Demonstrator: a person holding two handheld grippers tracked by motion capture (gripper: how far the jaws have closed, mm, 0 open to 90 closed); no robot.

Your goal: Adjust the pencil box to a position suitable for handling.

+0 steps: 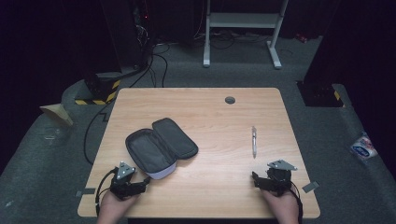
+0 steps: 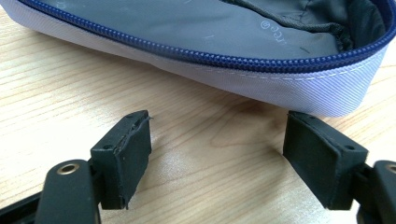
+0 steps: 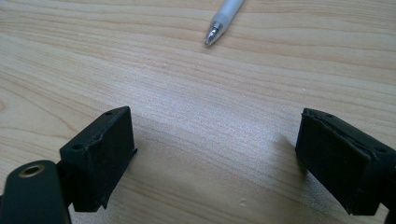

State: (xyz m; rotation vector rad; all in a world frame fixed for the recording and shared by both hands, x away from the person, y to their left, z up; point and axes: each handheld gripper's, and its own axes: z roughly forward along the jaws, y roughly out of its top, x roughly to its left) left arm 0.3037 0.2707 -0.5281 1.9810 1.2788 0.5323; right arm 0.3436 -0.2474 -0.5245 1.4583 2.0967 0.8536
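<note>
grey cap [image 1: 229, 100] on wooden table [image 1: 210, 112].

The table [image 1: 210, 112] was seen to be pale wood with a smooth, faintly sheened grain. The pencil case [image 2: 261, 79] was made of finely woven lilac cloth, lined in matt grey fabric and edged with a blue toothed zip. The pen [image 3: 223, 18] appeared as frosted white plastic with a shiny metal tip. Matt black, rubbery pads [image 3: 100, 154] were noted.

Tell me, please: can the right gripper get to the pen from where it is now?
Probably yes. The right gripper is open, and the pen lies just ahead of it on bare table, its tip toward the jaws. Nothing stands between them.
</note>
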